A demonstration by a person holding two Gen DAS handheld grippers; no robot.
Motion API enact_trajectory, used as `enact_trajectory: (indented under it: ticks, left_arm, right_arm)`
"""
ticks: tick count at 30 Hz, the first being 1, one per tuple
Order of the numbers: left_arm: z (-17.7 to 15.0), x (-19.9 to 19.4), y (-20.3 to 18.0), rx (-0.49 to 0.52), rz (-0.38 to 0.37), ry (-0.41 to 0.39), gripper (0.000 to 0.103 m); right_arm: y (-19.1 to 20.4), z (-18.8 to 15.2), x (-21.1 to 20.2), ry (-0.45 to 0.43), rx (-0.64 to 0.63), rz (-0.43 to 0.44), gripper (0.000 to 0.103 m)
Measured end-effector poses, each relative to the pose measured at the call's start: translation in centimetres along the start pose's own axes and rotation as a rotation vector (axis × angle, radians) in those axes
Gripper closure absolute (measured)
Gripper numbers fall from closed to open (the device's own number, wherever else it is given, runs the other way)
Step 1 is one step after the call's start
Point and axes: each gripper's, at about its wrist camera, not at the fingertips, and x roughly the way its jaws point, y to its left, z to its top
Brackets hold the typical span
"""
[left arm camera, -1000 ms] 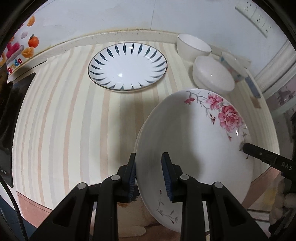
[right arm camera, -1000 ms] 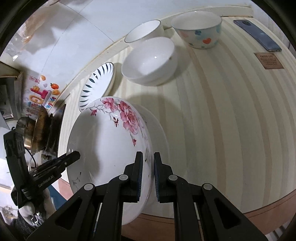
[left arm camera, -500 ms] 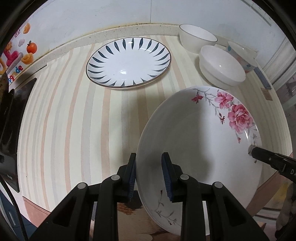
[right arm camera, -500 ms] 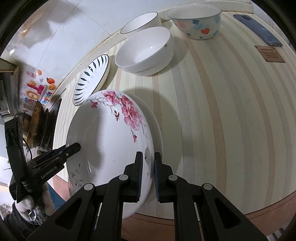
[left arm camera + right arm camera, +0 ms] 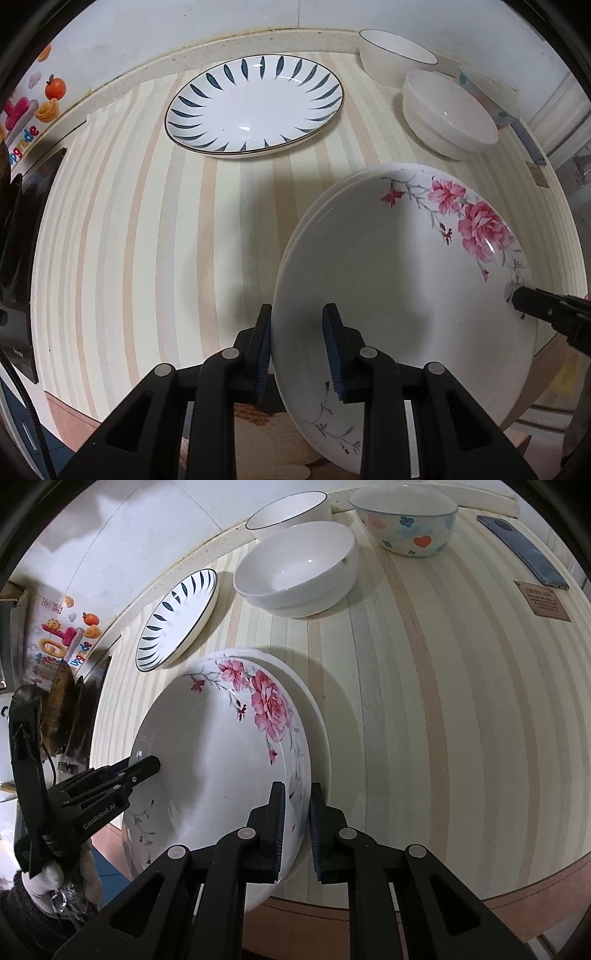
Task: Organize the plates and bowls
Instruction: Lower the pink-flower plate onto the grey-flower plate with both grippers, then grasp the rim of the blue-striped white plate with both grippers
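Observation:
A white plate with pink flowers [image 5: 399,280] [image 5: 214,760] is held between both grippers over the front of the striped counter. A second white plate's rim [image 5: 314,709] shows just beneath it. My left gripper [image 5: 297,350] is shut on its left rim. My right gripper [image 5: 295,827] is shut on its right rim. A blue-leaf plate [image 5: 255,107] [image 5: 177,620] lies at the back left. A stack of white bowls [image 5: 448,114] [image 5: 297,572], a white bowl [image 5: 395,51] behind it and a heart-patterned bowl [image 5: 406,520] stand at the back right.
A phone [image 5: 522,550] and a brown card [image 5: 546,600] lie at the far right. A dark cooktop [image 5: 22,229] is at the left edge. The counter's front edge [image 5: 517,890] runs close below the grippers. A tiled wall [image 5: 184,26] backs the counter.
Both grippers have carried the flowered plate forward and lower towards the counter. The blue-leaf plate and the bowls now look closer. The grip on the plate is unchanged.

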Motion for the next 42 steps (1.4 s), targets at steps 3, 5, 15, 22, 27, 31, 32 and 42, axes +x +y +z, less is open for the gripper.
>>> enact_trajectory:
  ticks: [3,5,15,22,27,31,32,42]
  left_arm:
    - [0.0,0.1,0.0,0.005,-0.004,0.003,0.079]
    - [0.1,-0.1,0.3,0.004,-0.018,0.007,0.079]
    - [4.0,-5.8,5.5,-0.098,-0.094,-0.091,0.074]
    - [10.6,-2.2,12.0,-0.208,-0.08,-0.065,0.07]
    - [14.2,2.7,15.0,-0.251,-0.103,-0.002,0.07]
    - [15.8,5.4,15.4,-0.237,-0.132,0.031,0.07]
    - [16.1,5.9,15.4,-0.229,-0.13,0.034,0.07]
    - [16.3,6.8,14.7,-0.204,-0.119,-0.005,0.084]
  right_arm:
    - [0.1,0.4,-0.1,0.014,0.01,-0.005,0.087]
    - [0.0,0.6,-0.4,0.027,0.019,-0.008,0.088]
    - [0.2,4.6,-5.3,-0.029,0.112,0.05,0.061]
    - [6.7,12.8,-2.6,-0.092,0.111,0.149,0.06]
    - [10.3,18.4,2.9,-0.074,0.089,0.11,0.06]
    - [11.1,21.8,7.5,-0.027,0.083,0.047,0.06]
    - [11.3,22.3,8.6,-0.014,0.076,0.027,0.062]
    - [11.6,23.6,11.3,0.013,0.0,-0.045,0.092]
